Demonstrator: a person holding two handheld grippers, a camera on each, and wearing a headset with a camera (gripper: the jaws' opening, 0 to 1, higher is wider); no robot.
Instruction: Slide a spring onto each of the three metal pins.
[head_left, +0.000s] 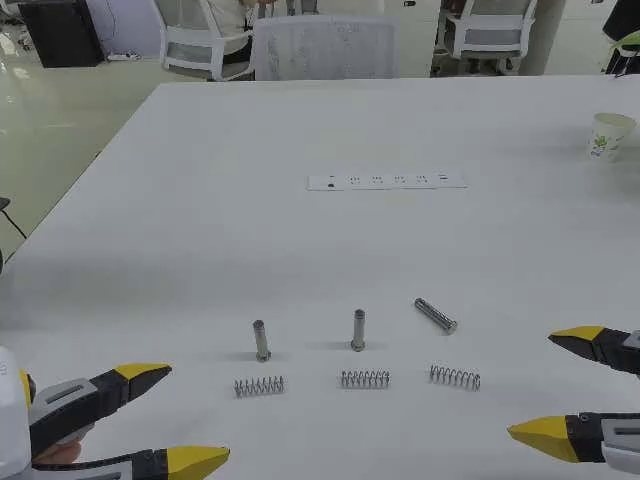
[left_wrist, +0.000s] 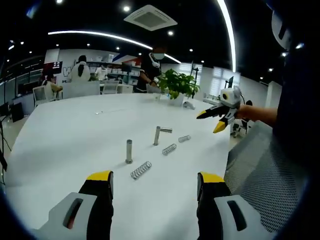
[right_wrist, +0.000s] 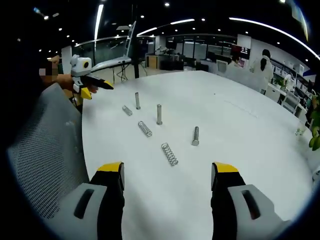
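Three springs (head_left: 365, 379) were seen lying in a row near the counter's (head_left: 300, 250) near edge. Two pins (head_left: 358, 330) were stood upright just behind them, and a third pin (head_left: 435, 315) was laid on its side. The left gripper (head_left: 185, 415) and right gripper (head_left: 535, 385) were held over that edge, fingers apart, nothing gripped.

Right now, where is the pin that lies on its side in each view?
Head view: the lying pin is right of centre, above the rightmost spring.
Left gripper view: near centre, the farthest pin.
Right gripper view: right of centre, the nearest pin.
Shared landmark: the middle upright pin, next to it.
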